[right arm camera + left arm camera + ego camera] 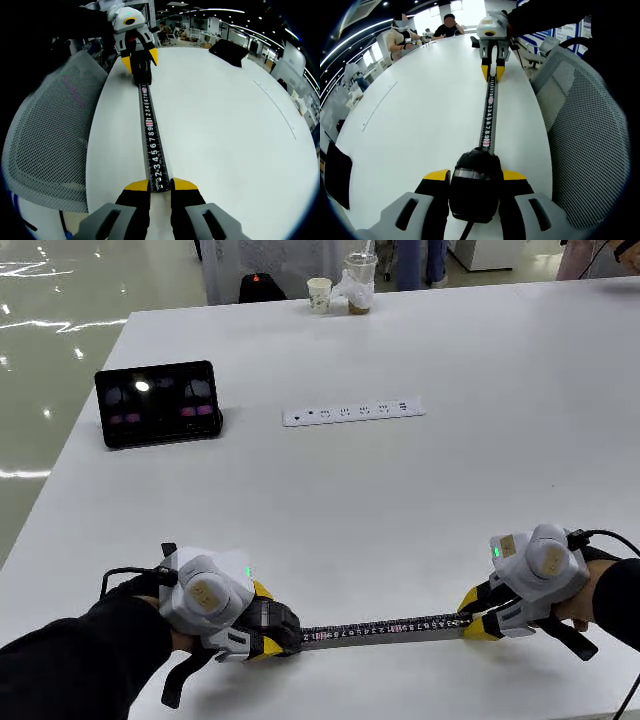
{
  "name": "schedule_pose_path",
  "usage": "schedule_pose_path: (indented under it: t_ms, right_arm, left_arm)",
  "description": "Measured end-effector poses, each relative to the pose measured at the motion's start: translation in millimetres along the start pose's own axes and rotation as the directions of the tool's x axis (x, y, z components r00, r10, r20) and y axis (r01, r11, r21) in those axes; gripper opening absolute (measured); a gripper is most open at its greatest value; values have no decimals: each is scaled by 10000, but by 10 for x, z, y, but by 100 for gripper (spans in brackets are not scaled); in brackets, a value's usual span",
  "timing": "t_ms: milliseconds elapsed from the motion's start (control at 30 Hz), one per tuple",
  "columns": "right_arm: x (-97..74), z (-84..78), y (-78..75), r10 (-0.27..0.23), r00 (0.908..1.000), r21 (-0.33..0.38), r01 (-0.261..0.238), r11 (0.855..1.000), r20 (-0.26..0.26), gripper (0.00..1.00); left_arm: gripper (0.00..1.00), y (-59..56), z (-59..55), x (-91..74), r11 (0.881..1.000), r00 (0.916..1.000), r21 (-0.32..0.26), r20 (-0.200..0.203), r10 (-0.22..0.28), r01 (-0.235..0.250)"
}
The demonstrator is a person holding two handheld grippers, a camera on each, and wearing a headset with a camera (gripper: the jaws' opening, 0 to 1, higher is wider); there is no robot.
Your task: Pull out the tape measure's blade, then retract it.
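A black tape measure case (476,184) sits between the yellow-tipped jaws of my left gripper (476,176), which is shut on it near the table's front edge (270,625). The blade (385,629) runs out flat over the white table to my right gripper (470,624), printed numbers facing up. My right gripper (160,184) is shut on the blade's end (158,176). In the right gripper view the blade (149,129) leads to the left gripper (138,56) far across. In the left gripper view the blade (489,107) leads to the right gripper (493,70).
A dark tablet (158,403) stands at the left of the table (420,490). A white power strip (353,411) lies in the middle. Paper and plastic cups (320,294) stand at the far edge. A grey mesh chair (580,130) is beside the table. People sit far off (449,25).
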State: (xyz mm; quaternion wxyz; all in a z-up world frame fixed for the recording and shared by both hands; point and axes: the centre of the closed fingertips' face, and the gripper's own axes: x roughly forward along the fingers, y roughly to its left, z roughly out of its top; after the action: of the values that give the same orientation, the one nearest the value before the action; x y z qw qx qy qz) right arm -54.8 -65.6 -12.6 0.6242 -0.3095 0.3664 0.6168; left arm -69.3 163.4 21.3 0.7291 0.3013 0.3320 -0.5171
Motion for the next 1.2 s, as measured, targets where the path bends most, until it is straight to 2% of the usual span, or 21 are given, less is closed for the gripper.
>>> schedule_pose_path:
  t_ms: [333, 367, 400, 433, 467, 667, 900, 1033, 1200]
  right_arm:
    - [3, 6, 8, -25, 9999, 72, 24, 10000, 122, 13]
    - [7, 5, 8, -58, 9999, -14, 58, 10000, 161, 13]
    - [9, 8, 6, -60, 9998, -44, 61, 10000, 181, 13]
    - [9, 11, 6, -57, 9998, 27, 57, 10000, 186, 13]
    - [8, 17, 7, -49, 9998, 217, 45, 9998, 177, 13]
    - [12, 20, 12, 45, 9999, -23, -45, 10000, -163, 13]
    - [-3, 5, 29, 13, 9983, -387, -35, 9992, -579, 16]
    - [-43, 66, 2, -238, 9992, -385, 226, 9990, -318, 20]
    - [-80, 115, -34, -673, 9977, 169, 672, 9976, 14, 28]
  left_arm:
    - [34, 13, -19, 15, 9999, 10000, -139, -57, 59, -60]
    - [34, 20, -70, 13, 9989, 9993, -451, -348, 146, -161]
    - [35, 18, -83, 17, 9993, 9990, -347, -425, 148, -162]
    - [35, 18, -139, 4, 9993, 9970, -284, -740, 215, -236]
    - [36, 16, -158, 4, 9994, 9966, -218, -781, 247, -265]
    - [39, 48, -144, -89, 9988, 9979, -401, -595, 246, -270]
    - [42, 64, -66, -158, 9979, 9992, -617, -342, 192, -213]
    - [46, 74, -73, -188, 9953, 9993, -918, -262, 272, -295]
    - [51, 96, -118, -240, 9875, 9988, -1500, -134, 467, -482]
